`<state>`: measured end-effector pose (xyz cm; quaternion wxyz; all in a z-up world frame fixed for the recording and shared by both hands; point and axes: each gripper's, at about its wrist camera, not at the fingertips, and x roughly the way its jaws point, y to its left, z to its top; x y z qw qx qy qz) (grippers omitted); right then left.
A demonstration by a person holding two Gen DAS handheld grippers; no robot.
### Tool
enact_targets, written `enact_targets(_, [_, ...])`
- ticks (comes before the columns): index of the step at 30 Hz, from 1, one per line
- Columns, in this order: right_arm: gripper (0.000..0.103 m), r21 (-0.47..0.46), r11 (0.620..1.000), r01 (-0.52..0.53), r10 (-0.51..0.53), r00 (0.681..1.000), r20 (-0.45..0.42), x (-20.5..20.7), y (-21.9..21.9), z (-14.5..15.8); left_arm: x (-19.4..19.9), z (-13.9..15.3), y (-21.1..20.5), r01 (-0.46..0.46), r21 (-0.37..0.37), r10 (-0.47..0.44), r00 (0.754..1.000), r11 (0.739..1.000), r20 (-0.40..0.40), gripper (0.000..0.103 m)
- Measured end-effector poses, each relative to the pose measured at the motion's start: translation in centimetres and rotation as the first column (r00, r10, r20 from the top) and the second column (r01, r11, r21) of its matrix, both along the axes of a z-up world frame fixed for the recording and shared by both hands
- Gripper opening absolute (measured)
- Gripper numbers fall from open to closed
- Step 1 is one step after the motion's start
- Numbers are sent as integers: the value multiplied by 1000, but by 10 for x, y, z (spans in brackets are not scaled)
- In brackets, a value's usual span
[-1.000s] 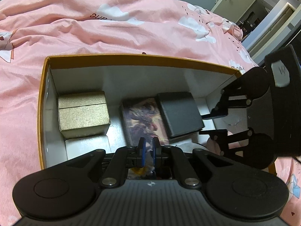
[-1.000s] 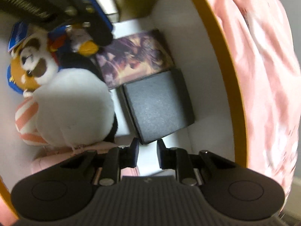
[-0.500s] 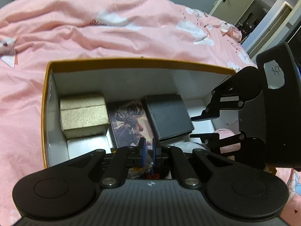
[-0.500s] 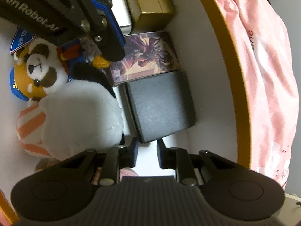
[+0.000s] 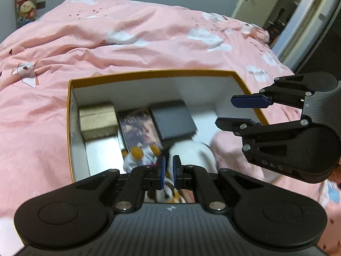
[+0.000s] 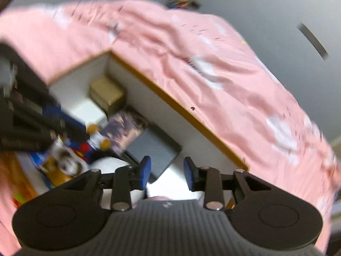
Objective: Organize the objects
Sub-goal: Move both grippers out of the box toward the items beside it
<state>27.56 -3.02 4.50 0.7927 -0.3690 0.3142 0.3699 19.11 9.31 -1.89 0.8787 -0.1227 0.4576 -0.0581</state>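
Observation:
A white box with an orange rim [image 5: 149, 73] [image 6: 181, 111] lies on the pink bedding. Inside are a gold box [image 5: 97, 119] [image 6: 106, 95], a picture-printed card box [image 5: 138, 130] [image 6: 123, 132], a black box [image 5: 172, 121] [image 6: 153, 153], a white box [image 5: 102, 151] and plush toys [image 5: 191, 151] [image 6: 64, 164]. My left gripper [image 5: 168, 168] is shut above the plush toys at the near end; I see nothing caught in it. My right gripper [image 6: 167, 168] [image 5: 224, 113] hovers over the box's right end. Its jaws are opening with nothing between them.
The pink duvet [image 5: 127, 42] with white cloud prints surrounds the box on all sides. A pink soft item [image 5: 230, 149] lies at the box's right near corner. A doorway [image 5: 298, 21] stands far right, and stuffed toys hang on the wall [image 5: 25, 4] far left.
Both grippers have risen and pulled back from inside the box, which now looks smaller. The right gripper has rolled and its jaws have parted. Plush toys have come into view past the left fingertips.

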Motion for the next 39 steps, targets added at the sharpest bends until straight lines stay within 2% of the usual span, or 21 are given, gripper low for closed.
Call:
enact_targets(4, [43,140,982,124,-118,992,-51,-39,-27,-5,-24,5,-5,42,-32,-42,999,999,-15,6])
enact_targets(5, [44,166,976,142,-132,989,-66,-48,-21,-13,-29,4,-6,44,-33,-45,999,998,-23,6])
enact_targets(6, [45,200,966,161,-147,986,-84,-59,-28,-14,-35,4,-8,48,-25,-49,998,999,-28,6])
enact_targets(7, [46,226,958,177,-159,983,-95,-80,-35,-29,-42,4,-10,55,-16,-55,998,998,-33,6])
enact_targets(9, [46,272,939,211,-183,975,-123,-96,-43,-27,-55,3,-12,62,-3,-62,998,998,-28,8])
enact_targets(12, [46,324,903,282,-225,953,-203,-119,-57,-38,-75,7,-15,38,81,-39,999,996,14,8])
enact_targets(14, [47,351,874,336,-251,931,-266,-131,-64,-49,-87,6,-12,49,63,-50,999,997,14,8])
enact_targets(16, [46,385,861,332,-270,940,-207,-149,-70,-51,-94,-2,-10,52,36,-51,999,998,-11,8])
enact_targets(18, [47,395,857,331,-287,943,-168,-161,-70,-52,-103,-10,-10,46,49,-46,999,998,-16,8])
enact_targets(19, [46,399,855,331,-281,943,-180,-164,-69,-54,-106,-15,-9,33,52,-32,999,998,-28,8])
enact_targets(23, [46,366,855,369,-258,913,-318,-167,-59,-74,-116,-36,1,-22,19,23,996,1000,-80,8])
enact_targets(27, [42,294,874,386,-266,888,-375,-173,-49,-101,-125,-49,12,-69,30,72,991,997,-113,8])
enact_targets(31, [42,253,880,403,-266,858,-439,-175,-43,-121,-127,-57,20,-94,2,93,987,996,-133,8])
enact_targets(35, [42,276,877,393,-237,855,-462,-175,-38,-126,-125,-60,21,-126,5,126,984,992,-124,12])
enact_targets(39, [44,276,891,360,-205,862,-464,-173,-28,-130,-121,-63,18,-129,34,132,983,991,-127,17])
